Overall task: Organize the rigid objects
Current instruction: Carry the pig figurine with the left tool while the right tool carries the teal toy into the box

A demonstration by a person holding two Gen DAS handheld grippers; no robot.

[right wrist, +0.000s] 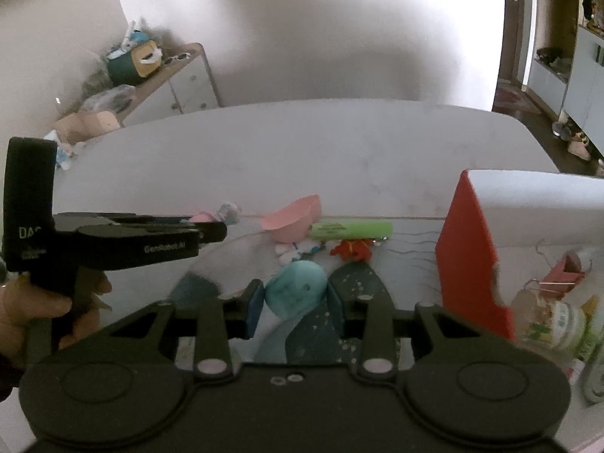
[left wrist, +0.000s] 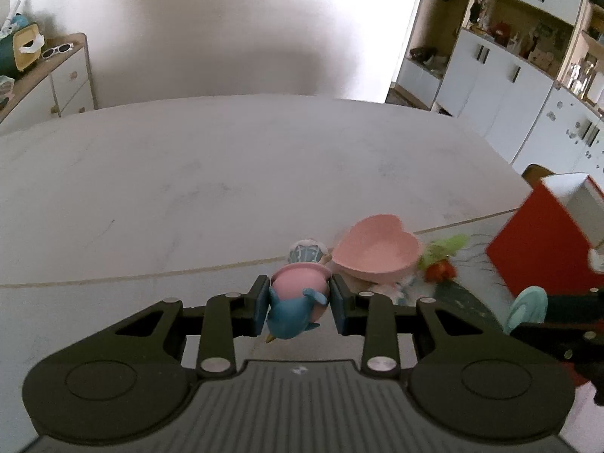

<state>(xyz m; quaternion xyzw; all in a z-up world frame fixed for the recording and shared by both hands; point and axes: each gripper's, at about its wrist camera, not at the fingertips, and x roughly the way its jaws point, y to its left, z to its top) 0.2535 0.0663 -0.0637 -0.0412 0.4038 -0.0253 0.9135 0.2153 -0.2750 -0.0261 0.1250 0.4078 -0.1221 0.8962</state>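
Pink and blue figurine (left wrist: 298, 298): pinched between the two blue pads of the left gripper (left wrist: 299, 307), held above the table (left wrist: 188, 188); pale blue head end points away from the camera, blue tail end toward it
Left gripper state: pressed onto the figurine from both sides; in the right wrist view it (right wrist: 211, 226) appears side-on at left, gripped by the person's hand (right wrist: 45, 309)
Right gripper (right wrist: 294, 302) state: pads clamped on a teal round-topped object (right wrist: 298, 288), which fills the gap between them
Teal object, left wrist view: visible at lower right (left wrist: 528, 309), beside the red box (left wrist: 543, 241)
Pink heart-shaped bowl (left wrist: 377, 249): on the table just beyond the figurine, tilted, open side up; in the right wrist view (right wrist: 294, 219) it leans against the green tube
Green tube (right wrist: 351, 230): lying flat, right of the bowl
Red small toy (right wrist: 351, 249): just in front of the green tube
White and blue small toy (right wrist: 298, 249): below the bowl, details blurred
Red box, right wrist view (right wrist: 468, 249): upright at right, white top face
Jar with green label (right wrist: 558, 321): right of the red box, blurred
Dark patterned mat (right wrist: 351, 283): under the right gripper
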